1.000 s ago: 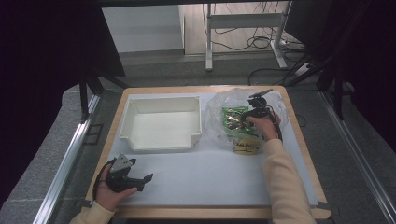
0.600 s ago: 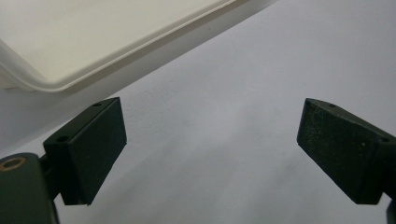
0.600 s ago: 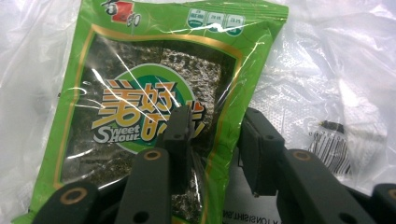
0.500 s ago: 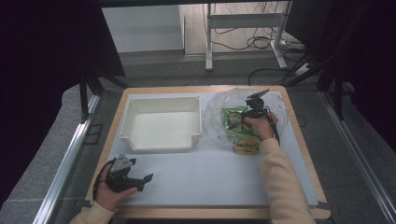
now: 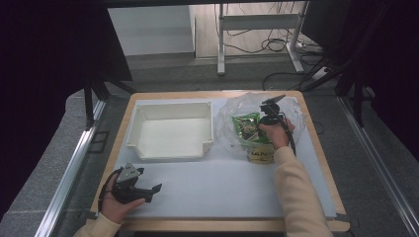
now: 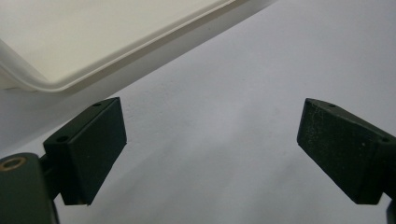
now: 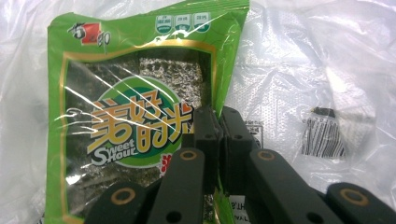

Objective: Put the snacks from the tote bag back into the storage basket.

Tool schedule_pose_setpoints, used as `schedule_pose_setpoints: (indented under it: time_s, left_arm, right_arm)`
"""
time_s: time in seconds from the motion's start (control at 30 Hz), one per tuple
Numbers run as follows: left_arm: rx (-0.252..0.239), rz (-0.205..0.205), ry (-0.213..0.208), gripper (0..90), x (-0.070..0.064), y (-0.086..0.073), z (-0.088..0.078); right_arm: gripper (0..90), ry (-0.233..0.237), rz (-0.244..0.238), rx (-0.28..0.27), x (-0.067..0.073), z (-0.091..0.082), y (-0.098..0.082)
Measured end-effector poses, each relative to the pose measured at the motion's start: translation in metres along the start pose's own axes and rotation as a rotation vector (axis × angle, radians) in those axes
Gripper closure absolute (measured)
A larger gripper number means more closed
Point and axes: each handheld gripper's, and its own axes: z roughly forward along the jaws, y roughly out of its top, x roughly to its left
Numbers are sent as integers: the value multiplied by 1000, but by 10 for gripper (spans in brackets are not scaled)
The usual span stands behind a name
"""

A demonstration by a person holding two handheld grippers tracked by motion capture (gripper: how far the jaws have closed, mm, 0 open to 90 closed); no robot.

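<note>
A green seaweed snack packet (image 7: pixel 126 116) lies on a crumpled clear plastic bag (image 7: pixel 303 70) at the table's back right (image 5: pixel 245 127). My right gripper (image 7: pixel 218 128) has just been closing and now stands shut, with the packet's right edge pinched between its jaws. From above, the right gripper (image 5: pixel 260 128) points down at the packet under the person's hand. My left gripper (image 5: pixel 154 193) rests near the front left edge, and its jaws (image 6: pixel 210 149) are wide open with only the bare mat between them.
A white plastic tray (image 5: pixel 148 148) stands at the back left, and its rim (image 6: pixel 70 79) shows just beyond the left gripper. A yellow-labelled pack (image 5: pixel 260 155) lies under the green packet's near end. A barcode label (image 7: pixel 323 133) shows through the bag. A pale mat (image 5: pixel 222 187) covers the wooden table.
</note>
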Motion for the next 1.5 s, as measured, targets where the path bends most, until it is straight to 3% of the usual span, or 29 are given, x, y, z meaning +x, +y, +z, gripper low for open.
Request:
schedule_pose_setpoints:
  time_s: [0.23,0.63,1.5]
  left_arm:
    - [-1,0,1,83,1,0,0]
    - [0,0,1,83,0,0,0]
    - [1,5,5,83,1,0,0]
  right_arm:
    - [889,49,49,-9,-6,-4,0]
    - [895,136,70,-68,-19,-24,-4]
    - [897,219,110,-196,-37,-62,-11]
